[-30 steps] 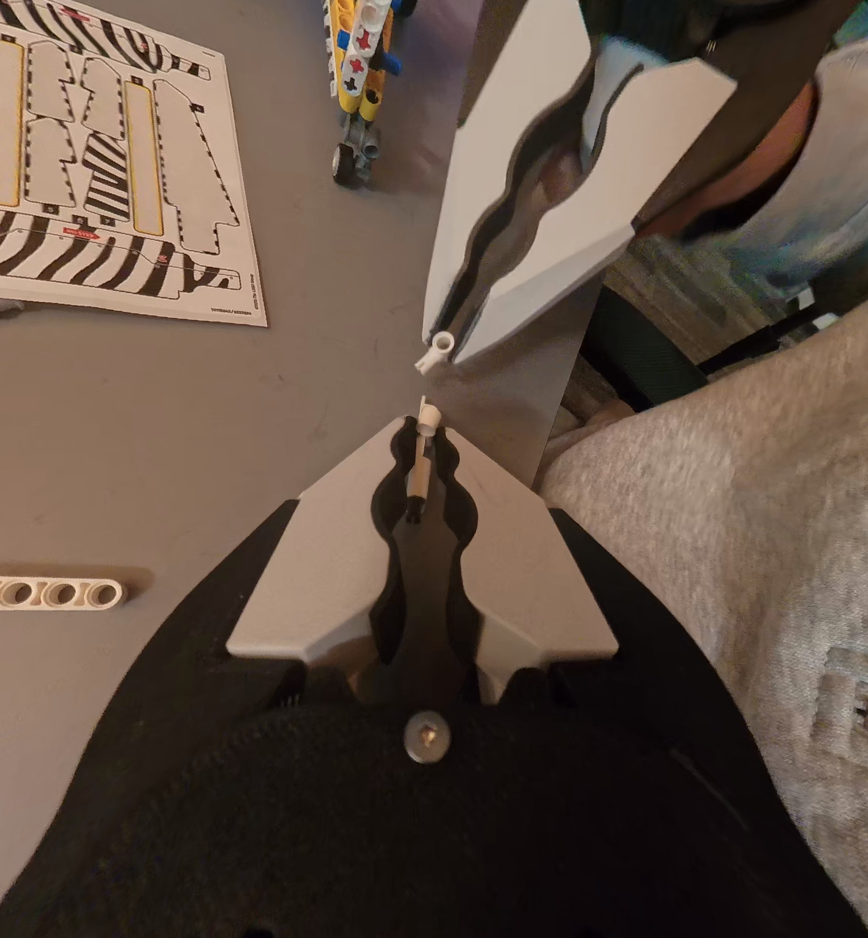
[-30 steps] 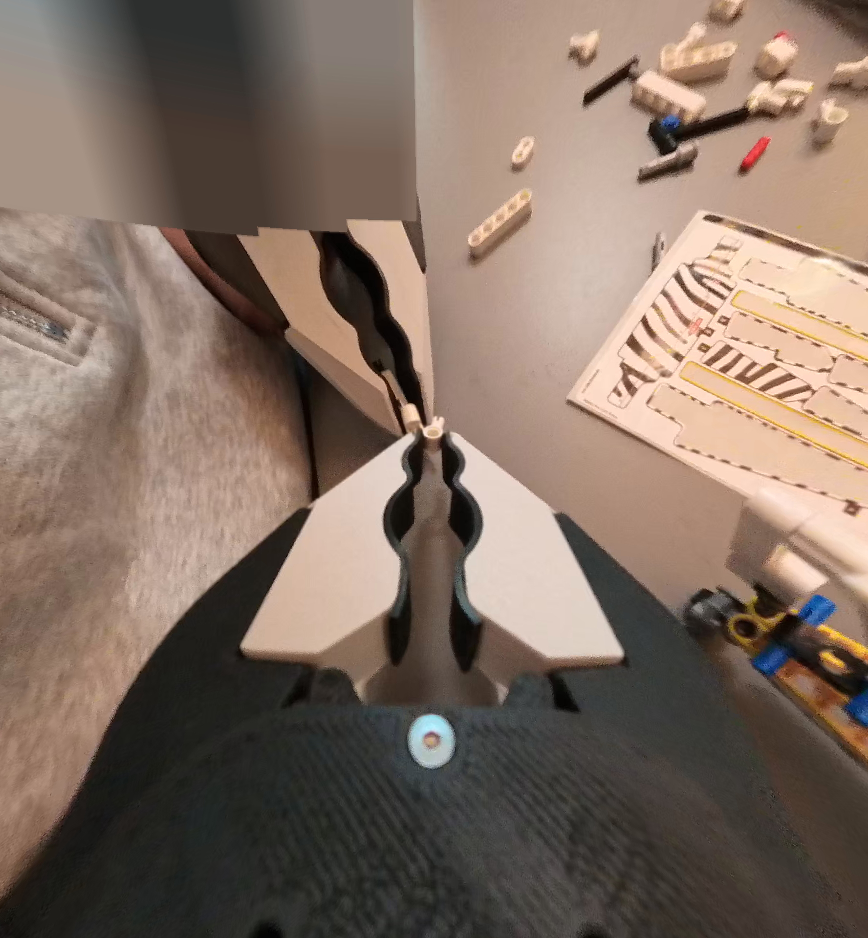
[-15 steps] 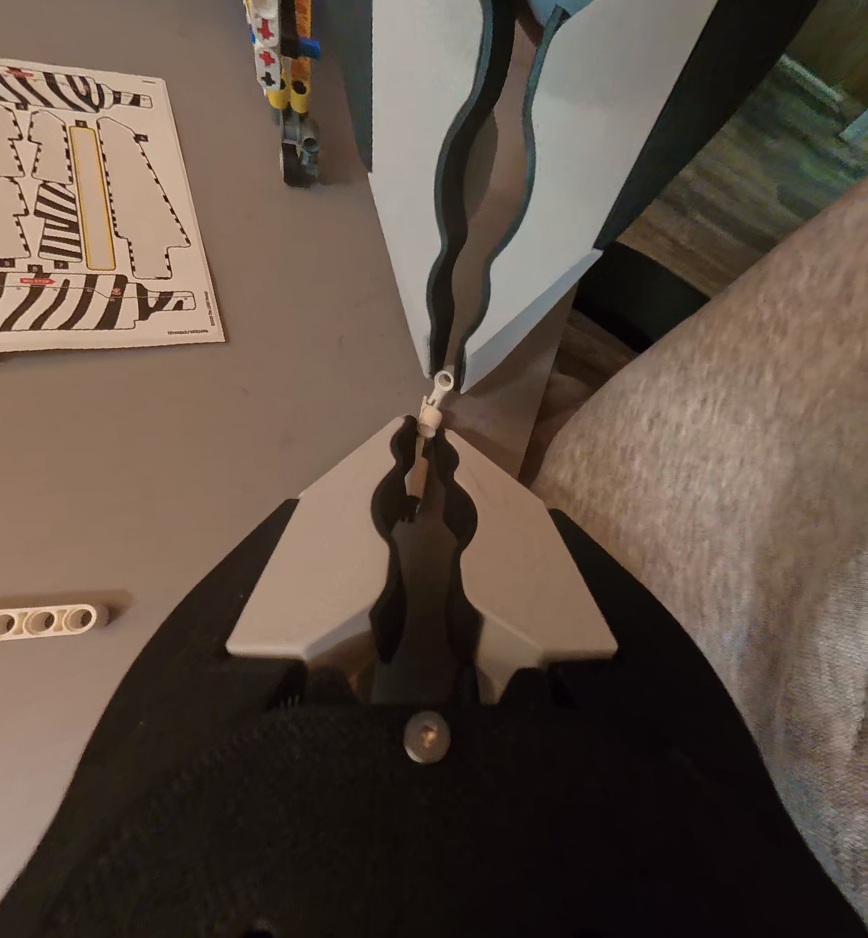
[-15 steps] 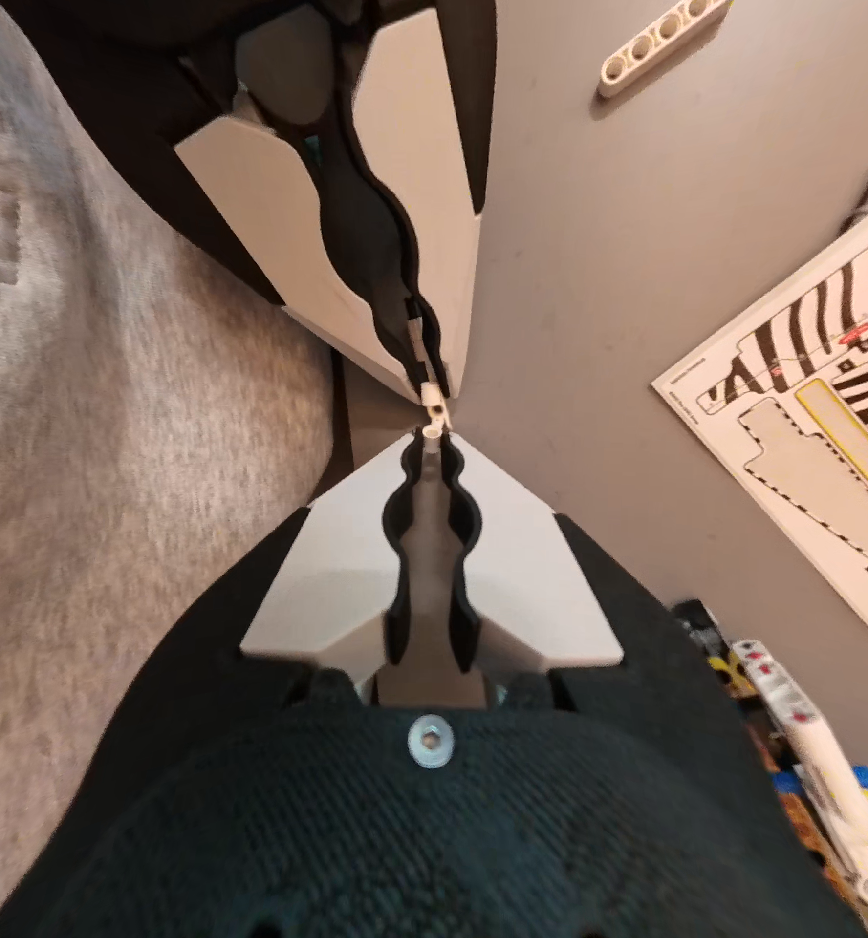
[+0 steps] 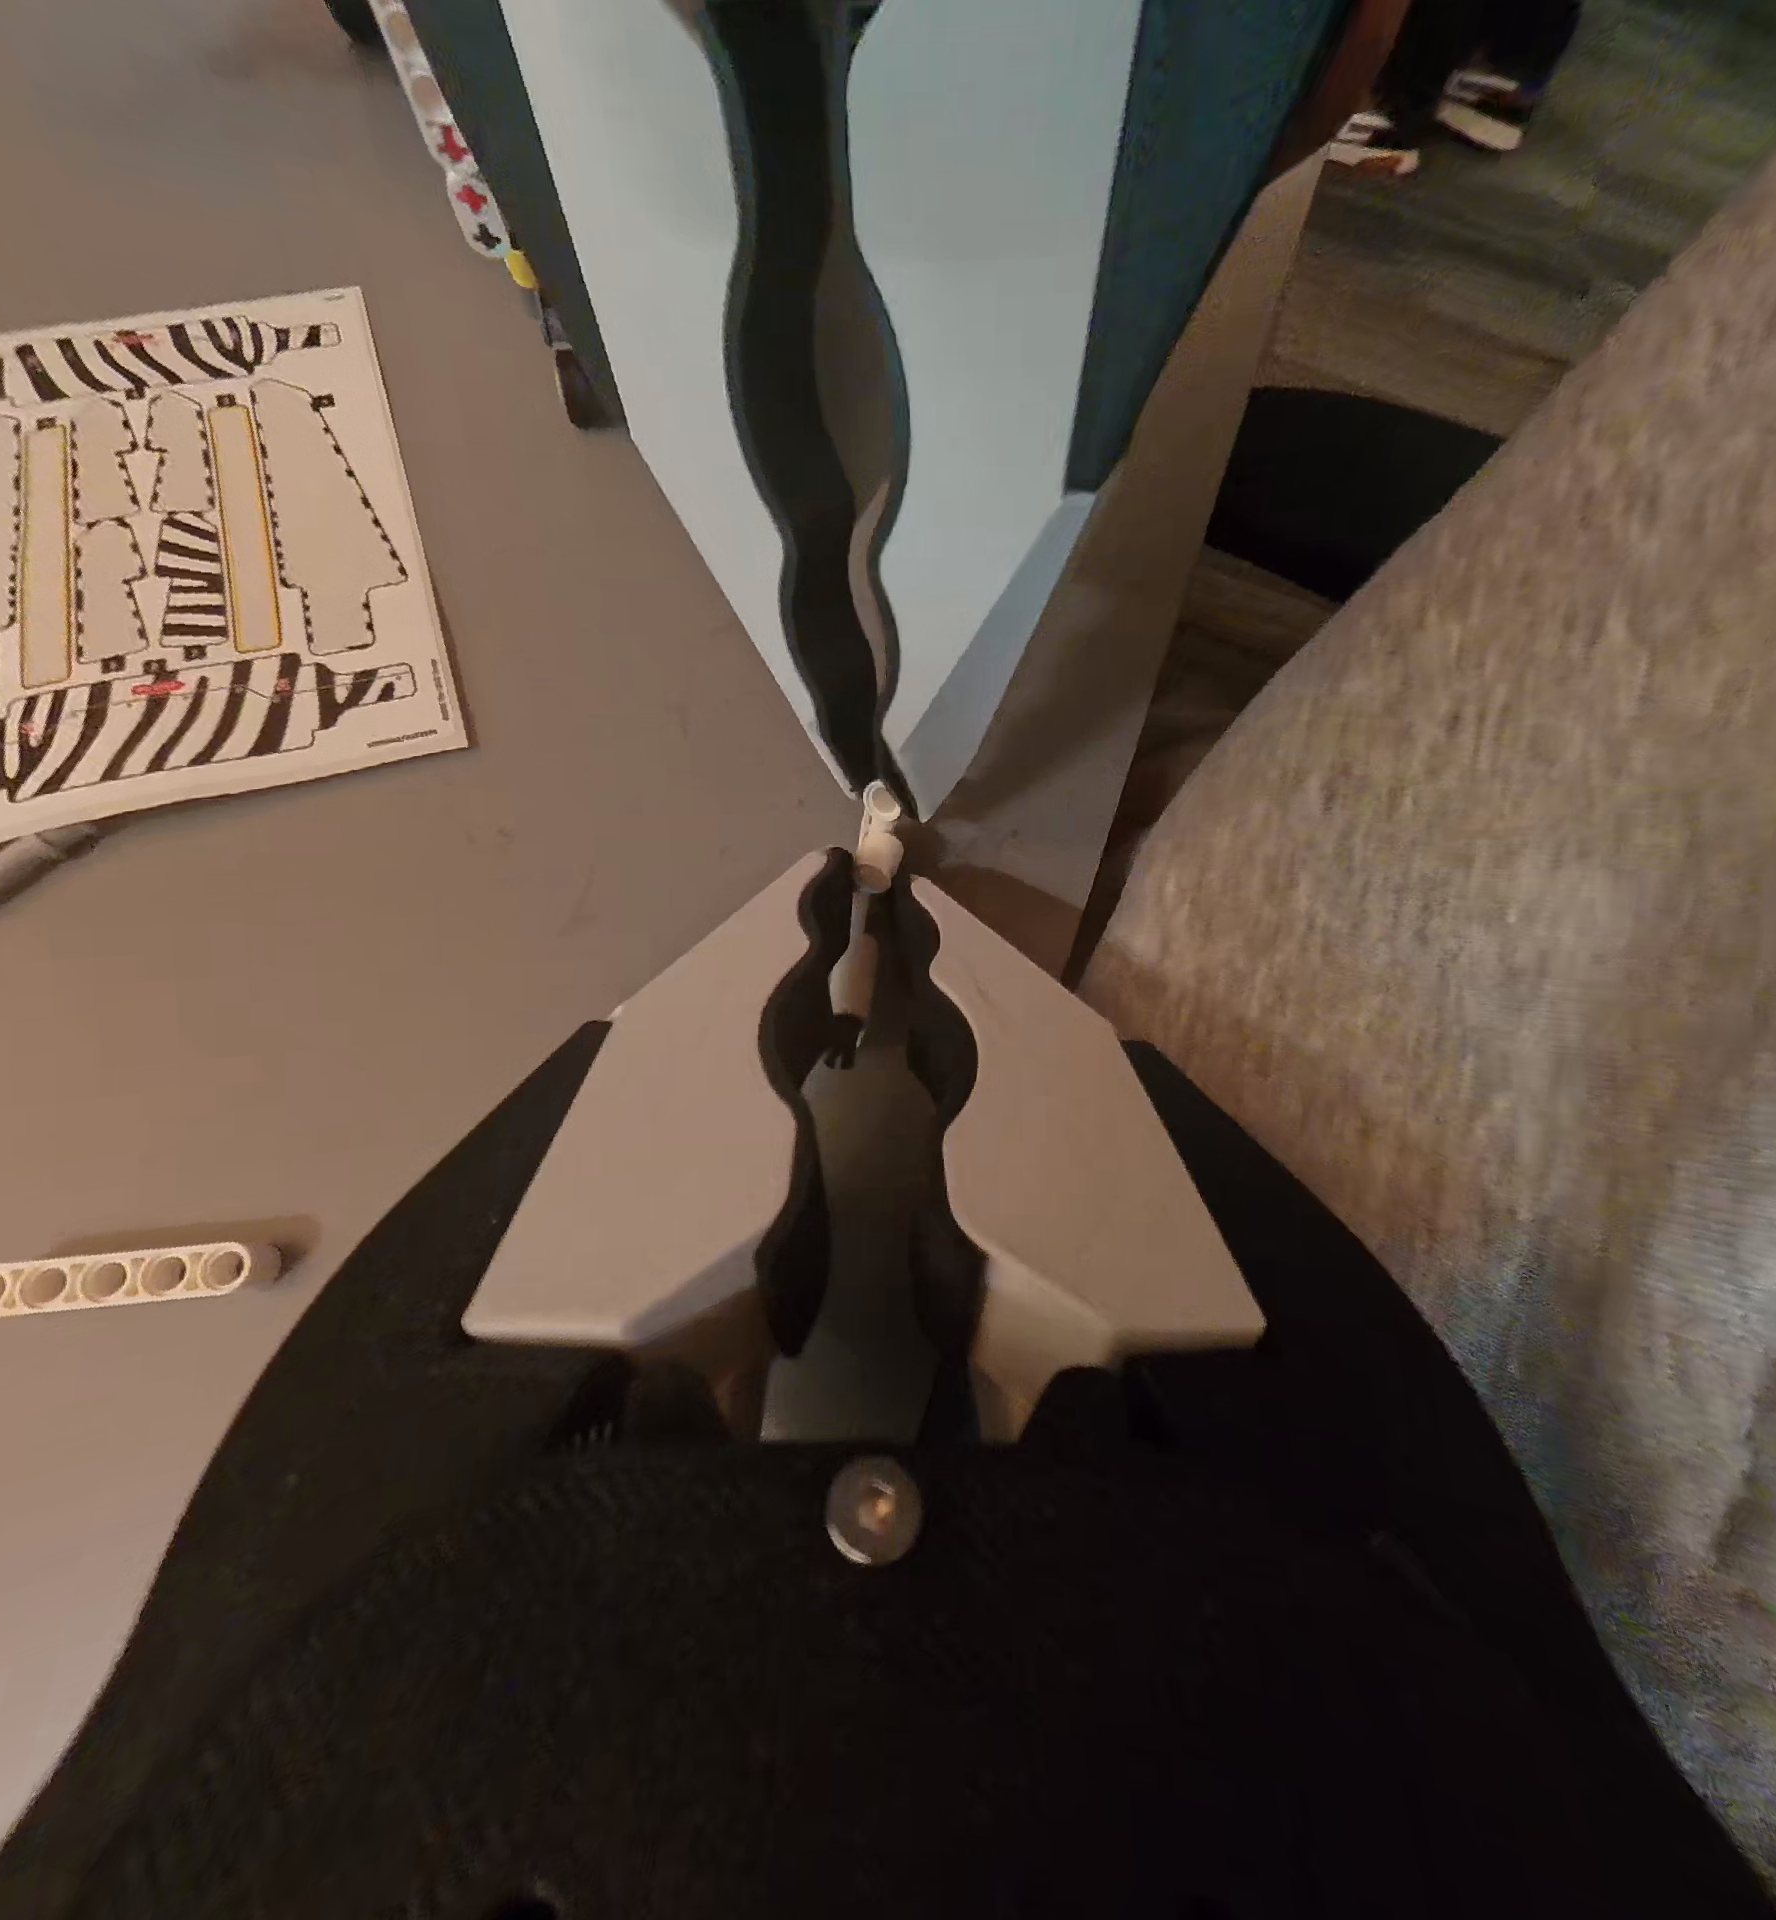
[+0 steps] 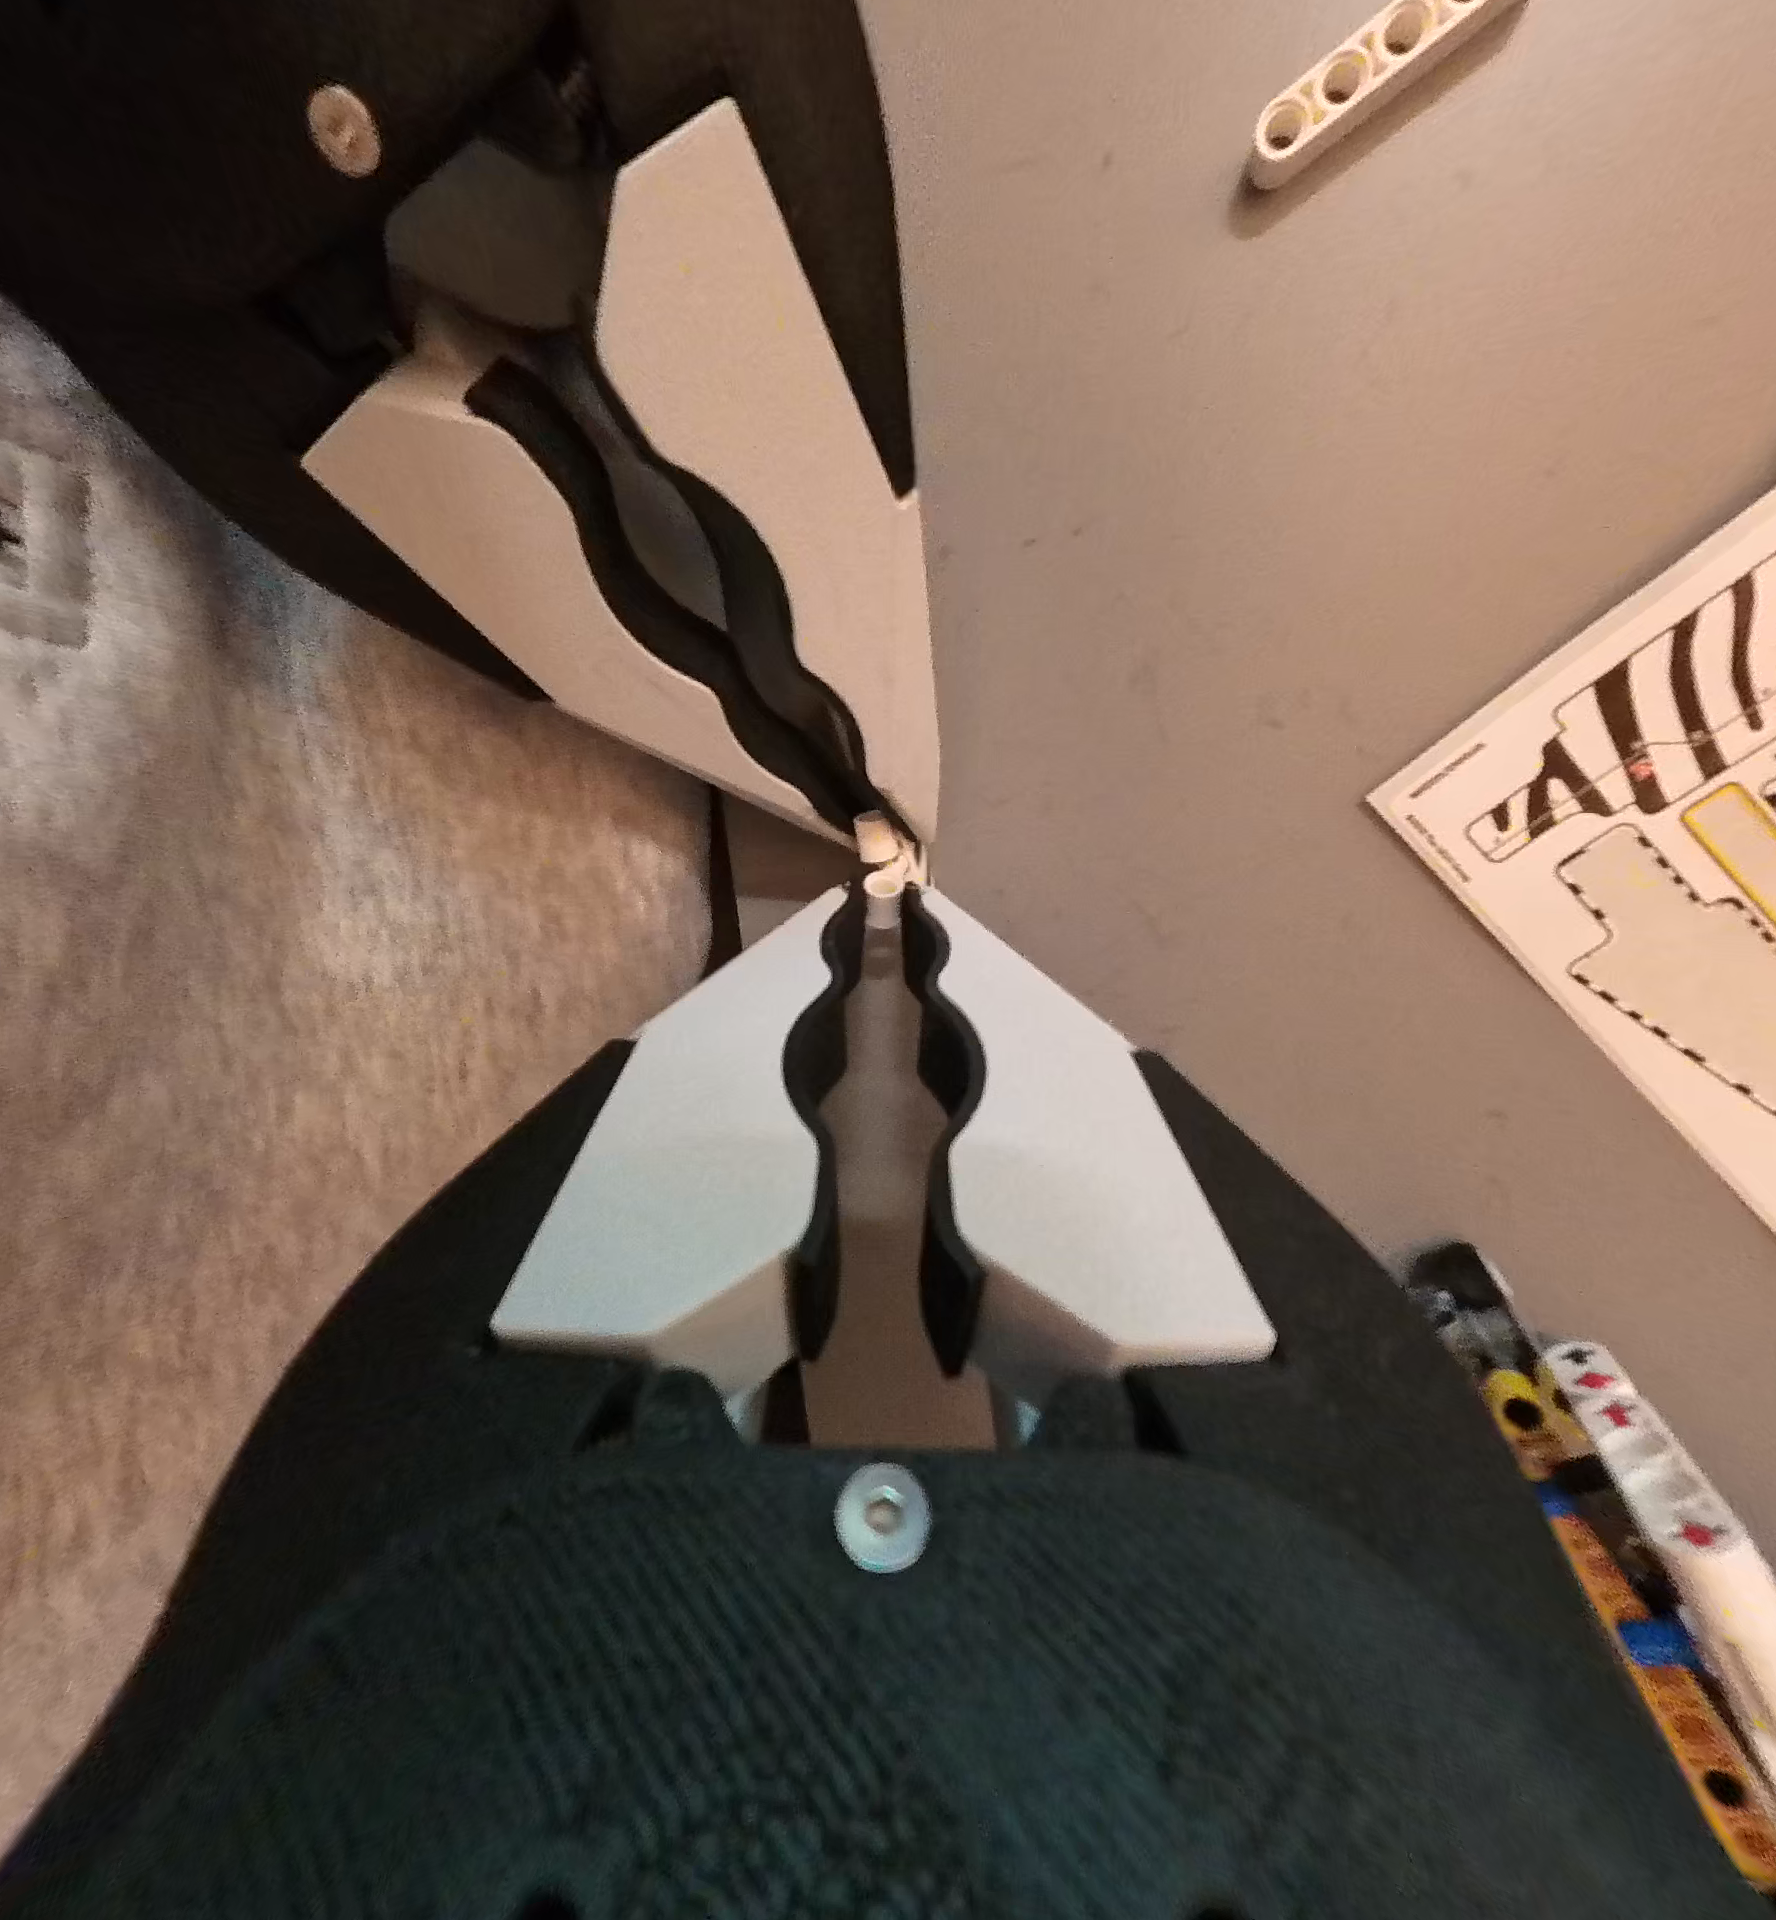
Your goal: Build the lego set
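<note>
My left gripper is shut on a thin white axle piece with a white bush at its tip. My right gripper is shut on a small white connector. The two grippers meet tip to tip above the grey table edge. In the left wrist view the right gripper comes down from above and its connector touches the bush. In the right wrist view the left gripper comes in from the upper left and its bush touches the connector.
A zebra-striped sticker sheet lies on the grey table. A white five-hole beam lies near it. A partly built yellow, white and blue model lies by the sheet. A person's grey garment is close beside the grippers. Left and right tips are no more than a few centimetres apart.
The two grippers have closed in until the white pieces touch end to end. The right gripper has swung to point straight down at the left one.
</note>
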A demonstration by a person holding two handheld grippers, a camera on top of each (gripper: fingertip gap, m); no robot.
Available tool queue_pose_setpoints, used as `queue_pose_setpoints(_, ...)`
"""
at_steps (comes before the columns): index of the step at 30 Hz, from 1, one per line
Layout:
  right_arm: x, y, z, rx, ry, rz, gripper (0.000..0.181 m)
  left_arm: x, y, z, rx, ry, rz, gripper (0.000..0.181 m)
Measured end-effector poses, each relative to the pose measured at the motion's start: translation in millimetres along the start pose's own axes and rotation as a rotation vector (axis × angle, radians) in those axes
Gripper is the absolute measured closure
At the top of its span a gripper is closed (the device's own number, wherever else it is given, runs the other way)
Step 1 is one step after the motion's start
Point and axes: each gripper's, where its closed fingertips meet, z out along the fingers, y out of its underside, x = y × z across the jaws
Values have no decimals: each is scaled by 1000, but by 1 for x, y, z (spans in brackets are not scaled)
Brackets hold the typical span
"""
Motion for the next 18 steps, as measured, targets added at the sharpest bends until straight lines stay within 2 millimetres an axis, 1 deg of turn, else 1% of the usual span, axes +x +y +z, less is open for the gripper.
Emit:
queue_pose_setpoints(5, -1, 0, 0, 4, 2, 95, 176, 1, 1, 0, -7, -47, 71, 173)
queue_pose_setpoints(9, -2, 1, 1, -17, -7, 131, 176, 2, 1, 0, -9, -33, 69, 173)
queue_pose_setpoints(15, -2, 0, 2, -44, 46, 27, 176, 2, 2, 0, -10, -19, 58, 173)
queue_pose_setpoints(18, -1, -1, 2, -36, 114, -72, 176, 1, 2, -1, -8, -14, 44, 173)
